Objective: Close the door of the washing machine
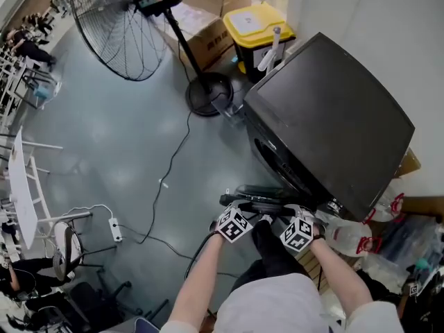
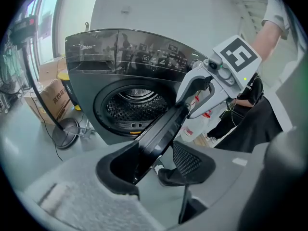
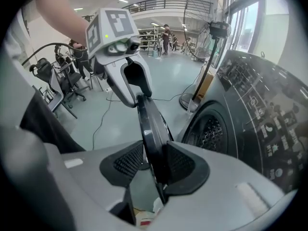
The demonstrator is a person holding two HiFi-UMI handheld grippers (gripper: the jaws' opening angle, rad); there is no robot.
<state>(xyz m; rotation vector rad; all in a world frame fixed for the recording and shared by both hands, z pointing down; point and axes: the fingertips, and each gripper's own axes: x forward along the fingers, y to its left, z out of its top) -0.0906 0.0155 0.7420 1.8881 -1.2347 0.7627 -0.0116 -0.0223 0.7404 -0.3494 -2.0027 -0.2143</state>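
A black front-loading washing machine stands at the right, its round door swung open toward me. The drum opening shows behind the door. Both grippers sit at the door's rim. In the left gripper view, the door's edge runs between the jaws of my left gripper; it rests on the left pad with a gap to the right pad. My right gripper has its pads closed on the door rim. The left gripper holds the rim farther along.
A tall pedestal fan with a round base stands left of the machine. A yellow bin and cardboard boxes are behind it. A cable crosses the floor. Detergent bottles lie at the right, chairs at the lower left.
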